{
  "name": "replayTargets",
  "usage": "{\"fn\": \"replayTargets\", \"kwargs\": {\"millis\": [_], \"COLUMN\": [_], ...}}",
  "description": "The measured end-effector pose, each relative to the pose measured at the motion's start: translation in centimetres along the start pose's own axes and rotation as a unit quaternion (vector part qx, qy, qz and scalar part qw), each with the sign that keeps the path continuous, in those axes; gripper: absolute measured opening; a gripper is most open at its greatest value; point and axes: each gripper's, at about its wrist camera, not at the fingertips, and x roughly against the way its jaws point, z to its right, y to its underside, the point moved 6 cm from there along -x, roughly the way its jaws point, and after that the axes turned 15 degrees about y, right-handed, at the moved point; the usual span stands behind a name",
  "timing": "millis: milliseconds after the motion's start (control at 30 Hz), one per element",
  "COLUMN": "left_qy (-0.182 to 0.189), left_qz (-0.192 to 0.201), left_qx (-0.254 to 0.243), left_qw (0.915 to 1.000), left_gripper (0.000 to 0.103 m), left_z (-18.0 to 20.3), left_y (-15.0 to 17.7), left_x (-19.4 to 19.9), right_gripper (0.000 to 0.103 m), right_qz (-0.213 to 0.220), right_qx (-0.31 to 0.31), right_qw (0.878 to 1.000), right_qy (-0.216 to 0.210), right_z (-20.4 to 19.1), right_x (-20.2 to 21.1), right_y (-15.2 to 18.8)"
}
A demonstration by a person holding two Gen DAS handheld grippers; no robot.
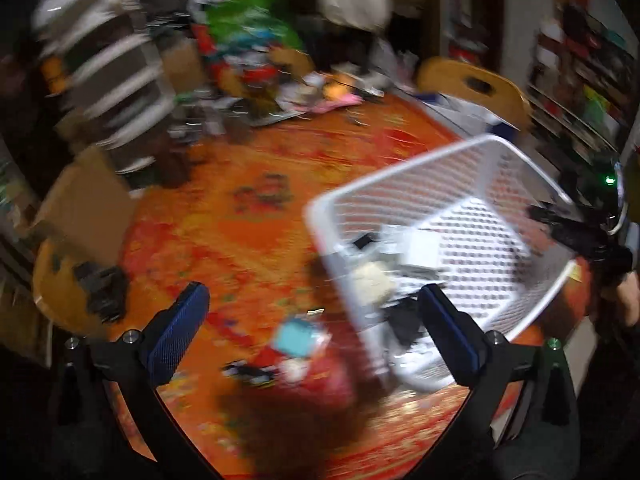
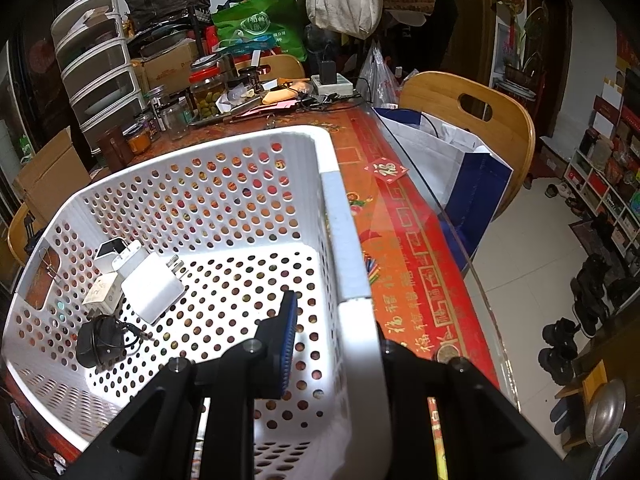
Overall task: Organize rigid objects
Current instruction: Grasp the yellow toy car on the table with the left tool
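Right claw (image 2: 334, 344) clamps the white basket (image 2: 208, 160) rim at lower centre; inside lie three white chargers (image 2: 154, 286) and one black adapter (image 2: 96, 340). Left claw (image 1: 312, 332) gapes empty over the orange table (image 1: 240, 220), lower left.
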Motion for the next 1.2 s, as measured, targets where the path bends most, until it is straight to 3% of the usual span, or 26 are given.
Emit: {"fn": "replayTargets", "kwargs": {"millis": [67,133,267,467,533,633,767,1000,1100,1167,1200], "left_qy": [-0.028,-0.019,-0.013,0.017,0.019,0.022,0.009,-0.004,-0.009,-0.034,-0.042], "left_qz": [-0.003,-0.026,-0.078,-0.071,-0.073,-0.08,-0.075,-0.071,-0.068,-0.068,-0.066], "left_qx": [0.034,0.066,0.153,0.246,0.258,0.275,0.283,0.272,0.267,0.254,0.252], "left_qw": [0.999,0.9973,0.9851,0.9665,0.9631,0.9578,0.956,0.9597,0.9612,0.9642,0.9646], "left_gripper": [0.103,0.103,0.103,0.102,0.101,0.088,0.08,0.078,0.066,0.044,0.038], "left_z": [-3.6,-6.2,-10.8,-14.6,-15.0,-15.0,-14.8,-12.6,-11.9,-11.5,-11.5], "left_y": [2.6,5.4,11.3,13.1,13.3,13.9,14.1,13.9,13.8,13.6,13.6], "left_x": [-0.2,-2.1,-7.1,-9.9,-10.5,-11.9,-12.1,-12.1,-12.0,-12.0,-11.9], "right_gripper": [0.021,0.021,0.021,0.021,0.021,0.021,0.021,0.021,0.021,0.021,0.021], "right_qz": [0.001,0.001,0.0,-0.001,0.0,0.0,0.0,0.001,0.001,0.002,0.002], "right_qx": [0.0,-0.001,0.0,-0.001,-0.002,-0.003,-0.002,-0.004,-0.004,-0.004,-0.004], "right_qw": [1.0,1.0,1.0,1.0,1.0,1.0,1.0,1.0,1.0,1.0,1.0], "right_qy": [-0.001,-0.001,0.002,0.007,0.008,0.008,0.009,0.007,0.007,0.005,0.004], "right_z": [0.0,0.0,0.0,0.1,0.2,0.1,0.2,0.3,0.3,0.2,0.2], "right_x": [0.0,0.0,0.0,0.0,0.0,0.0,0.0,0.0,0.0,0.0,0.0], "right_y": [-0.1,0.0,-0.2,-0.2,-0.2,-0.2,-0.2,-0.2,-0.2,-0.2,-0.2]}}
